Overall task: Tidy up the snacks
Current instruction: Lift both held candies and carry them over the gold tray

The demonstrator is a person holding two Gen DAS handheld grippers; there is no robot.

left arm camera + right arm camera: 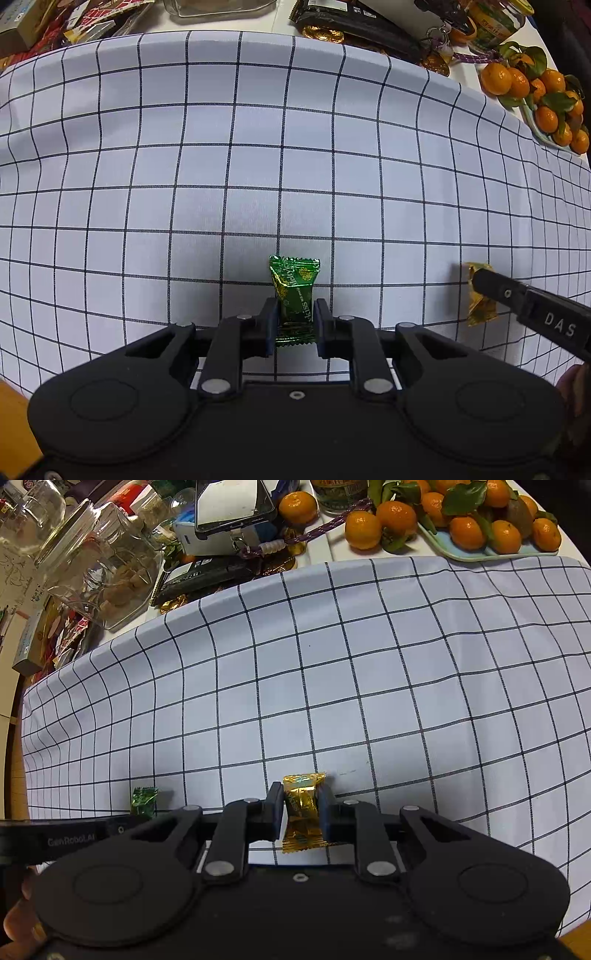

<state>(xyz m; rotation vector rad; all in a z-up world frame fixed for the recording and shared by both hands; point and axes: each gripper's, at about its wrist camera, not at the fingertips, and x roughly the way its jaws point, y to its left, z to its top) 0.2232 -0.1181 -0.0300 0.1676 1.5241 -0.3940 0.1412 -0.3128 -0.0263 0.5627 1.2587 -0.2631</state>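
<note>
My left gripper (295, 314) is shut on a green foil candy (294, 295), held just above the checked cloth (258, 166). My right gripper (301, 805) is shut on a gold foil candy (303, 812). In the left wrist view the gold candy (478, 306) and one right finger (517, 295) show at the right. In the right wrist view the green candy (144, 800) and the left gripper's side show at the lower left.
A tray of tangerines (480, 552) stands at the back right, also in the left wrist view (535, 92). Glass jars (110, 565), a phone (232, 506), snack packets (354, 22) and gold coins (325, 35) crowd the far edge.
</note>
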